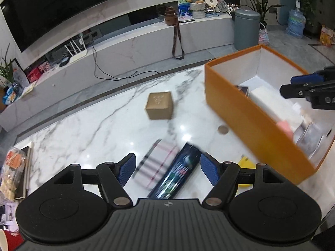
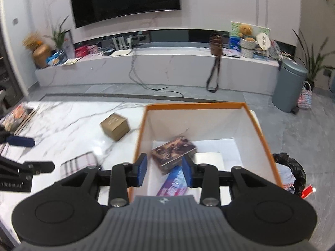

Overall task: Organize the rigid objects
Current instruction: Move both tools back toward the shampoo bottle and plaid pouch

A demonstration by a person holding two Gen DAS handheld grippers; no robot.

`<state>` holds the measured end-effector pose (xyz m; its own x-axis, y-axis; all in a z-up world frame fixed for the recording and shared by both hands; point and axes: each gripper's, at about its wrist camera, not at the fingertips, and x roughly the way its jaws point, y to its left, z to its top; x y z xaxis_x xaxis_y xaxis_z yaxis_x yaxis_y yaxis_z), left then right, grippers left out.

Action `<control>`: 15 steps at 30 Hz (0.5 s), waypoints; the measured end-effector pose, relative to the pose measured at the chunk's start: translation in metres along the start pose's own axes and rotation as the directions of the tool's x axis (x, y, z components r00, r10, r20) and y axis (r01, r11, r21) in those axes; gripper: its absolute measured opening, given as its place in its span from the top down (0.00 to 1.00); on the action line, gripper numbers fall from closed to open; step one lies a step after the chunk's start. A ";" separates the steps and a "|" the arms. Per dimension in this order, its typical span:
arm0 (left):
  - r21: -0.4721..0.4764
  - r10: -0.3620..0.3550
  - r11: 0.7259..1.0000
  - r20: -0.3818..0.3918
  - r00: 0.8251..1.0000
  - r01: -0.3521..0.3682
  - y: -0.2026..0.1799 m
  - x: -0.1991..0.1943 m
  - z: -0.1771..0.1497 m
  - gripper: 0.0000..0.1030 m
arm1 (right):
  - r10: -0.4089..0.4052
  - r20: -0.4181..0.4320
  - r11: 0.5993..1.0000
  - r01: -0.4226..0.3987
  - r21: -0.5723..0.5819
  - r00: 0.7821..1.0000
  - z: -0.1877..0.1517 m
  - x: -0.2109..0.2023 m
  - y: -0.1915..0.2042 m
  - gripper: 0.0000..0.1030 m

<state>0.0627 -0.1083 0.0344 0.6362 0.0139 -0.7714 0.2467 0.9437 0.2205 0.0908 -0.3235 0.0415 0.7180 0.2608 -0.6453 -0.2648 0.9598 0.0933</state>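
Observation:
My left gripper (image 1: 167, 168) is open above a dark blue printed box (image 1: 178, 173) and a plaid striped case (image 1: 153, 165) lying side by side on the marble table (image 1: 94, 129). A tan cube box (image 1: 160, 105) sits further out; it also shows in the right wrist view (image 2: 115, 126). The orange storage box (image 1: 247, 113) stands at the right. My right gripper (image 2: 164, 170) is open and empty over that orange box (image 2: 261, 129), above a brown printed box (image 2: 173, 151) and a blue-pink packet (image 2: 173, 185) inside. The plaid case (image 2: 78, 164) lies left of it.
A yellow object (image 1: 246, 163) and a small round coin-like disc (image 1: 222, 129) lie by the orange box. Snack bags and a book (image 1: 16, 171) sit at the table's left edge. A black-lined bin (image 2: 290, 172) stands right of the table. A TV bench lies beyond.

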 end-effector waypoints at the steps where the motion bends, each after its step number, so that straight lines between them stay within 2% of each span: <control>1: 0.003 0.004 1.000 0.000 1.000 -0.004 0.003 -0.001 -0.005 0.20 | 0.010 0.003 1.000 -0.010 -0.014 1.000 -0.003 -0.002 0.005 0.65; 10: -0.061 -0.014 0.998 -0.016 1.000 0.013 0.030 0.007 -0.040 0.20 | 0.084 -0.024 0.982 -0.087 -0.169 0.996 -0.031 -0.004 0.058 0.65; 15: -0.030 0.006 1.000 -0.038 0.999 -0.008 0.032 0.019 -0.057 0.18 | 0.113 -0.062 0.969 -0.123 -0.213 0.992 -0.035 0.010 0.085 0.65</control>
<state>0.0411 -0.0589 -0.0066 0.6096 0.0326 -0.7921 0.2201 0.9529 0.2086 0.0525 -0.2427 0.0166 0.6426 0.3603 -0.6762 -0.4821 0.8761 0.0088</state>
